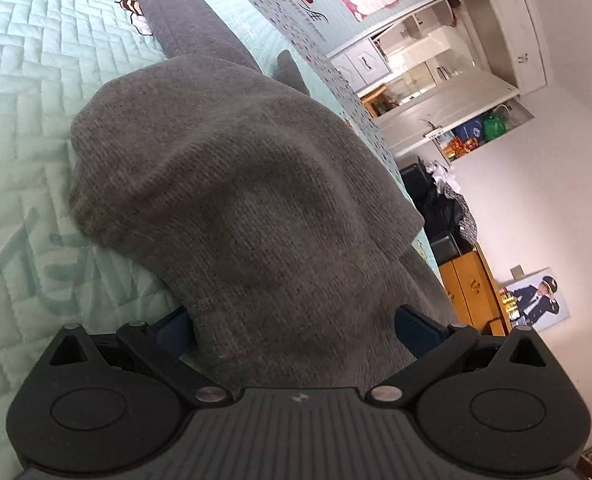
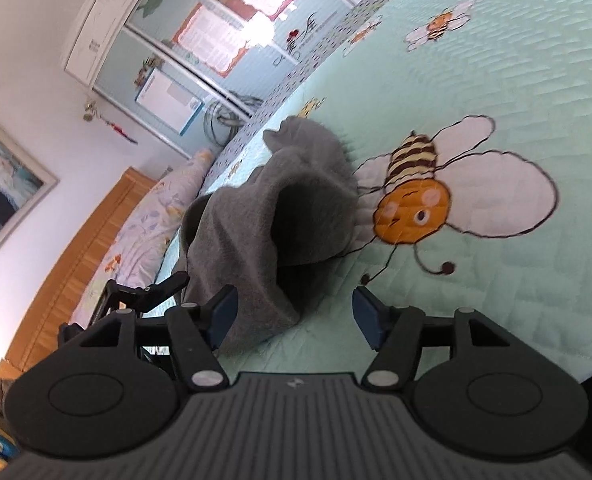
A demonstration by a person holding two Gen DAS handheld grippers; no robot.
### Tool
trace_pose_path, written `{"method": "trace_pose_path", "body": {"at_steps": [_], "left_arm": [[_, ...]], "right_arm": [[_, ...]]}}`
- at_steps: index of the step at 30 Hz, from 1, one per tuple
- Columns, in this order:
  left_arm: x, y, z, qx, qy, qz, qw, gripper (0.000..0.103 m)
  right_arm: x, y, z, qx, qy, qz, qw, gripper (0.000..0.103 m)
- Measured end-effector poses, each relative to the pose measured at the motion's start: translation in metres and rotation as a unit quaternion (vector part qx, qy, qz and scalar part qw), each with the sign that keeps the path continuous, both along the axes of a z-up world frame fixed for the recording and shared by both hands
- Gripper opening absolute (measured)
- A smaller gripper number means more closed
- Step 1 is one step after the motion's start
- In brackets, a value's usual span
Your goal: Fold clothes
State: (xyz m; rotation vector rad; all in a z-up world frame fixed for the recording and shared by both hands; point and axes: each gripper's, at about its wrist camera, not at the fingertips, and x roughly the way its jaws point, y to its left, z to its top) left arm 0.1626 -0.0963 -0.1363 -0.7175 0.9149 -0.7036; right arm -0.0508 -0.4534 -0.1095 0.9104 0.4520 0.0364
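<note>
The grey garment (image 1: 232, 200) bunches between the released left tongs (image 1: 296, 330), stretching straight ahead across the bed (image 1: 36, 100); the right tongs (image 2: 294, 316), also released, straddle its other end.

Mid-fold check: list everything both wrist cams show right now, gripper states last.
grey knit garment: one, grey, bunched on the bed, reaching between both grippers' jaws
quilted bedspread: one, mint green, under the garment
bee pictures: several, orange and striped, stitched on the bedspread
pillow: one, floral, at the headboard
wooden headboard: one, orange-brown
wardrobe: one, white frame, pale blue doors
framed pictures: two, on the walls
left gripper: black, jaws wide, cloth between
right gripper: black, jaws open, cloth beside one finger
</note>
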Motion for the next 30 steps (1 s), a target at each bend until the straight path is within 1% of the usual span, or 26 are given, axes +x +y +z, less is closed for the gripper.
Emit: {"method": "trace_pose_path", "body": {"at_steps": [1, 2, 3, 4, 5, 6, 8, 11, 13, 15, 16, 17, 18, 19, 20, 21, 22, 24, 26, 28, 29, 30], "left_arm": [[0.000, 0.001, -0.001, -0.001, 0.001, 0.007, 1.0000, 0.077], [0.001, 0.005, -0.003, -0.002, 0.011, 0.016, 0.9998, 0.066], [0.002, 0.011, -0.003, -0.007, 0.022, 0.025, 0.9994, 0.049], [0.003, 0.019, -0.001, -0.012, 0.025, 0.035, 0.9990, 0.041], [0.002, 0.027, 0.005, -0.013, 0.013, 0.045, 0.9988, 0.038], [0.000, 0.033, 0.016, -0.005, -0.008, 0.052, 0.9986, 0.034], [-0.005, 0.045, 0.038, 0.012, -0.052, 0.067, 0.9963, 0.030], [-0.016, 0.075, 0.082, 0.025, -0.092, 0.108, 0.9896, 0.026], [-0.025, 0.098, 0.110, 0.028, -0.120, 0.135, 0.9831, 0.026], [-0.040, 0.127, 0.135, 0.029, -0.149, 0.164, 0.9747, 0.026], [-0.049, 0.141, 0.147, 0.031, -0.164, 0.178, 0.9699, 0.026], [-0.059, 0.157, 0.158, 0.035, -0.181, 0.198, 0.9628, 0.026], [-0.068, 0.172, 0.169, 0.040, -0.199, 0.218, 0.9547, 0.022], [-0.076, 0.187, 0.181, 0.042, -0.214, 0.244, 0.9451, 0.014], [-0.085, 0.203, 0.193, 0.044, -0.228, 0.269, 0.9345, 0.014], [-0.091, 0.219, 0.203, 0.044, -0.234, 0.290, 0.9269, 0.014], [-0.097, 0.234, 0.213, 0.043, -0.239, 0.310, 0.9190, 0.019], [-0.100, 0.254, 0.221, 0.081, -0.221, 0.329, 0.9145, 0.026], [-0.102, 0.260, 0.215, 0.099, -0.182, 0.326, 0.9224, 0.032], [-0.103, 0.246, 0.191, 0.106, -0.145, 0.278, 0.9435, 0.044], [-0.103, 0.238, 0.179, 0.110, -0.126, 0.254, 0.9527, 0.048], [-0.103, 0.227, 0.164, 0.123, -0.109, 0.234, 0.9583, 0.054]], "right_arm": [[-0.002, -0.003, 0.000, 0.003, -0.002, -0.005, 1.000, 0.066], [-0.003, -0.005, -0.001, 0.006, -0.004, -0.010, 1.000, 0.067], [-0.005, -0.007, -0.001, 0.008, -0.006, -0.014, 1.000, 0.067], [-0.006, -0.008, -0.001, 0.009, -0.008, -0.017, 1.000, 0.068], [-0.006, -0.010, -0.001, 0.010, -0.009, -0.019, 1.000, 0.069], [-0.006, -0.011, -0.001, 0.009, -0.010, -0.019, 1.000, 0.070], [-0.005, -0.010, 0.000, 0.004, -0.012, -0.016, 1.000, 0.070], [-0.003, -0.007, 0.003, -0.006, -0.016, -0.004, 1.000, 0.070], [-0.003, -0.004, 0.008, -0.014, -0.024, 0.006, 1.000, 0.070], [-0.004, -0.001, 0.012, -0.022, -0.032, 0.011, 0.999, 0.073], [-0.004, 0.000, 0.014, -0.025, -0.036, 0.014, 0.999, 0.075], [-0.004, 0.001, 0.015, -0.026, -0.039, 0.016, 0.999, 0.076], [-0.002, 0.002, 0.015, -0.023, -0.039, 0.018, 0.999, 0.076], [0.001, 0.003, 0.015, -0.016, -0.039, 0.020, 0.999, 0.076], [0.005, 0.004, 0.014, -0.009, -0.039, 0.023, 0.999, 0.076], [0.009, 0.006, 0.013, 0.000, -0.039, 0.027, 0.999, 0.076], [0.014, 0.008, 0.014, 0.007, -0.040, 0.031, 0.999, 0.076], [0.024, 0.012, 0.016, 0.020, -0.043, 0.039, 0.998, 0.076], [0.034, 0.018, 0.021, 0.021, -0.048, 0.043, 0.998, 0.077], [0.042, 0.023, 0.025, 0.018, -0.051, 0.042, 0.998, 0.080], [0.044, 0.024, 0.025, 0.019, -0.050, 0.038, 0.998, 0.080], [0.046, 0.025, 0.025, 0.023, -0.047, 0.036, 0.998, 0.081]]}}
